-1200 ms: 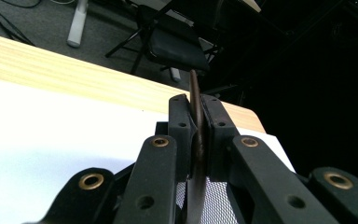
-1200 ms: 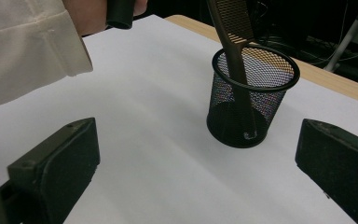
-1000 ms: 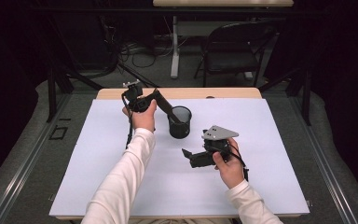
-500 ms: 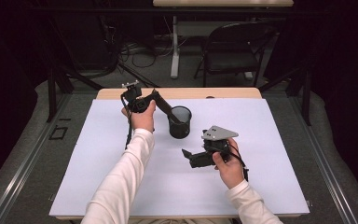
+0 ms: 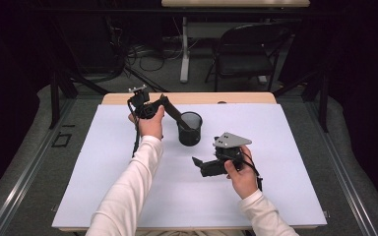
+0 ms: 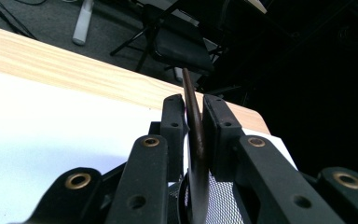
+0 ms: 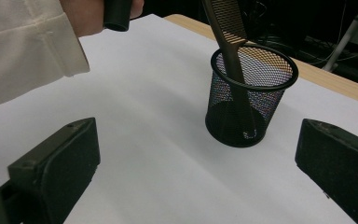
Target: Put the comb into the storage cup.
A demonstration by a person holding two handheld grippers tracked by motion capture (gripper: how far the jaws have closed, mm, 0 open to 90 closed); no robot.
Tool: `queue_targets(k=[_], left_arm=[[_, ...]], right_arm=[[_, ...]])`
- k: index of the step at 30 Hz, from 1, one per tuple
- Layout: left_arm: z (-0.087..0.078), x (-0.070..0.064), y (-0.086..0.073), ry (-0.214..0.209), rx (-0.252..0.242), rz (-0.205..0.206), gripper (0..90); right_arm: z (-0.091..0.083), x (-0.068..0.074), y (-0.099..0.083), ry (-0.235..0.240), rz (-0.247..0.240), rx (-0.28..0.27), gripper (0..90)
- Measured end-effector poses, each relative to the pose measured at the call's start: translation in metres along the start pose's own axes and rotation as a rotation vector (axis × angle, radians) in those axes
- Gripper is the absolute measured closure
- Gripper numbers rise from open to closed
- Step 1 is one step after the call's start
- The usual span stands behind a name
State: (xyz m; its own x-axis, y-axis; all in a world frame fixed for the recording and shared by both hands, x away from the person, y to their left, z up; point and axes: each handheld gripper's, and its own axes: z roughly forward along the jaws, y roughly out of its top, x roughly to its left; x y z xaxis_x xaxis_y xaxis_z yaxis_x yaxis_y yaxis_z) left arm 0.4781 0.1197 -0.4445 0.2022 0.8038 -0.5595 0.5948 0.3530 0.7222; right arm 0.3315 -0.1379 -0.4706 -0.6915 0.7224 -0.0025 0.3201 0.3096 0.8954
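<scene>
Little has moved since the earlier frames: the left hand-held gripper [image 5: 177,114] stays at the far side of the desk [image 5: 295,147], and the right hand-held gripper [image 5: 197,162] stays low near the middle. The left one's jaws pinch a brown comb [image 6: 195,126] edge-on; the comb's lower end stands tilted inside the black mesh cup [image 7: 251,105], touching its bottom. The right one's jaws are spread wide, aimed at the cup from nearby.
</scene>
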Motion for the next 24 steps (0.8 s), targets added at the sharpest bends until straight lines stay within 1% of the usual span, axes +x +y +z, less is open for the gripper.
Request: queue_targets(k=[6,10,13,16,20,24], left_arm=[[0.0001,0.0012,-0.0002,0.006,0.000,-0.009,74.8],[0.0000,0.0023,0.0001,0.016,0.001,-0.005,72.8],[0.0004,0.0017,-0.0003,0.012,0.002,-0.007,70.5],[0.0008,0.0016,-0.0005,0.008,0.002,-0.008,66.5],[0.0012,0.0020,-0.0006,0.017,-0.003,-0.011,61.3],[0.0013,0.0025,-0.0003,0.007,0.000,-0.013,56.8]], right_arm=[[0.0002,0.0001,0.0000,-0.001,-0.003,0.000,0.0],[0.0004,0.0000,-0.0002,0.000,-0.002,0.000,0.0],[0.0007,0.0001,-0.0003,0.000,-0.002,0.003,0.0],[0.0008,0.0004,-0.0004,0.003,-0.003,0.004,0.0],[0.0005,-0.0002,-0.0004,0.001,-0.004,0.003,0.0],[0.0005,-0.0002,-0.0004,-0.001,-0.004,0.003,0.0]])
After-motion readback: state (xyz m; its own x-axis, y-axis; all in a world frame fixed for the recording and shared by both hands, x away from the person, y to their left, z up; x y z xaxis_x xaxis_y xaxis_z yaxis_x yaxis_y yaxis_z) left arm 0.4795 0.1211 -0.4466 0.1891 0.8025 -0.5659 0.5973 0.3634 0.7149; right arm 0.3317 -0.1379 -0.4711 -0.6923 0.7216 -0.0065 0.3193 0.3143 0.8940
